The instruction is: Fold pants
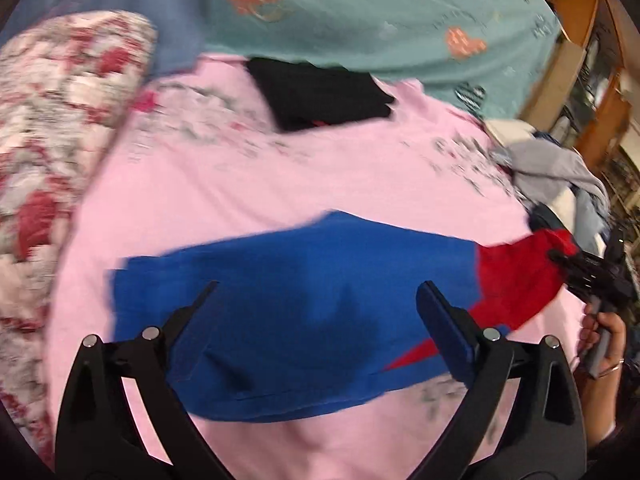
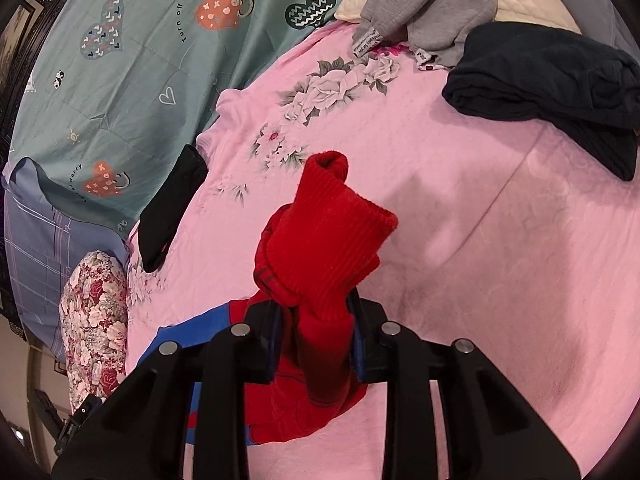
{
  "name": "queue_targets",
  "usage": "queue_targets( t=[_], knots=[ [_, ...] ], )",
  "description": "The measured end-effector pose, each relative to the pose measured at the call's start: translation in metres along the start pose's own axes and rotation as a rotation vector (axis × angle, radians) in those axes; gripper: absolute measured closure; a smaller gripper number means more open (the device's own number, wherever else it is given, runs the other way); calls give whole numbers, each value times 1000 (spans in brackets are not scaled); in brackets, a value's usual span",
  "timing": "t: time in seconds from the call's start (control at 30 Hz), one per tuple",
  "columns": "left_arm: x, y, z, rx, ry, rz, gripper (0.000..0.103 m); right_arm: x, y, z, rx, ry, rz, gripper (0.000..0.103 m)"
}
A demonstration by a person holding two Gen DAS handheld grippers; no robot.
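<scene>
The blue and red pants (image 1: 304,304) lie across the pink bedsheet (image 1: 280,184). Their blue part spreads under my left gripper (image 1: 316,292), which is open and empty just above the cloth. My right gripper (image 2: 314,308) is shut on the red ribbed cuff end of the pants (image 2: 324,236) and holds it bunched up above the sheet. In the left wrist view the right gripper (image 1: 560,258) shows at the right edge, clamped on the red end (image 1: 520,276).
A folded black garment (image 1: 320,94) lies farther back on the sheet. A floral pillow (image 1: 52,128) is at the left. A teal heart-print quilt (image 1: 380,20) covers the far side. Grey clothes (image 2: 432,4) and a dark garment (image 2: 552,80) are piled near the right gripper.
</scene>
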State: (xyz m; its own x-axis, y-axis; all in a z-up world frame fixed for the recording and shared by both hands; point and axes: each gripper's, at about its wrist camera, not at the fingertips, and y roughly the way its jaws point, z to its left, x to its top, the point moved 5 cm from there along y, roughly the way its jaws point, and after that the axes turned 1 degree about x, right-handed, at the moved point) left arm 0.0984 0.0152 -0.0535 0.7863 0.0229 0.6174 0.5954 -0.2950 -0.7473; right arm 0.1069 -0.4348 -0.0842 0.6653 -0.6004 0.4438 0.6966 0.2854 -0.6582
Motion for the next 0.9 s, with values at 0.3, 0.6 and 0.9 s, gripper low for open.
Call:
queue_targets(
  t=[0.3, 0.6, 0.9],
  knots=[
    [12, 128, -141, -148, 221, 211, 17, 9, 4, -5, 78, -43, 26, 75],
    [11, 201, -186, 70, 319, 248, 15, 14, 10, -13, 152, -55, 43, 75],
    [28, 217, -192, 132, 299, 229, 12, 11, 8, -16, 169, -70, 45, 75]
  ],
)
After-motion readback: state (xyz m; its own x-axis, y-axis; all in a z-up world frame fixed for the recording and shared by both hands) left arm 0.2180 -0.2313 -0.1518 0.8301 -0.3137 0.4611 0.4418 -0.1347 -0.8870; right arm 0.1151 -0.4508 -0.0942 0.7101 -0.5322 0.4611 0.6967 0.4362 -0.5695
